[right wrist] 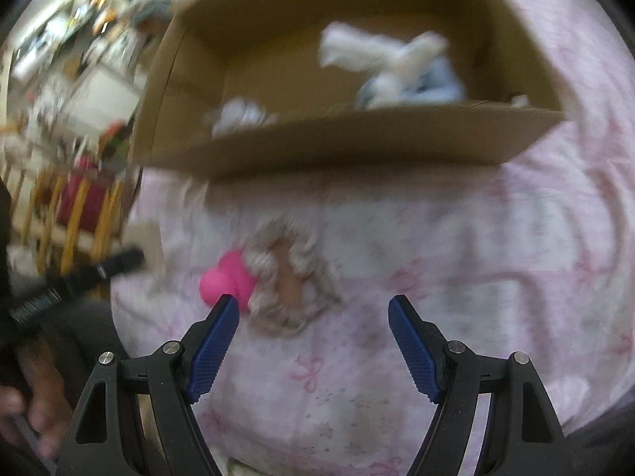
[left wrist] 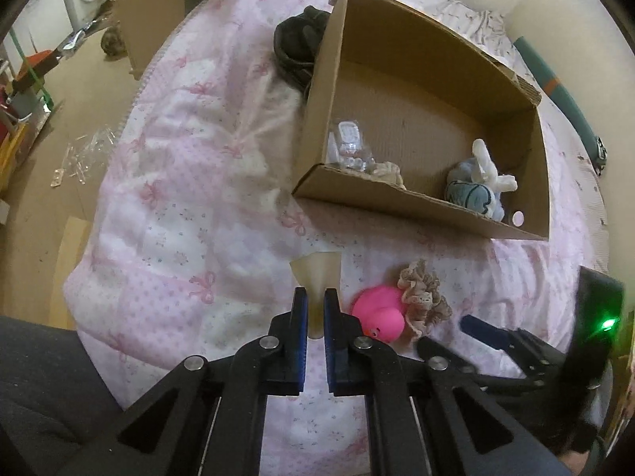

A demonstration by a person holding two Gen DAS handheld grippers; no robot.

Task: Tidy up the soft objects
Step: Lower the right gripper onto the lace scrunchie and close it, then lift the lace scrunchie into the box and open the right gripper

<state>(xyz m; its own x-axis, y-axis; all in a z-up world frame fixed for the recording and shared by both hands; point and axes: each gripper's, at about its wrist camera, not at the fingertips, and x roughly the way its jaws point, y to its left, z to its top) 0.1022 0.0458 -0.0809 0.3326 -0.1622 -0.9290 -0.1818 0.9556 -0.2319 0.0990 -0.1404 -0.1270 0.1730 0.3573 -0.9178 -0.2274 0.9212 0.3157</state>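
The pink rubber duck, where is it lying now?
In the left wrist view the pink rubber duck lies on the pink quilt, outside and in front of the cardboard box, touching the beige lace scrunchie on its right.

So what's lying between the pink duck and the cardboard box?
Only bare pink quilt separates the pink duck from the cardboard box; the left wrist view shows it.
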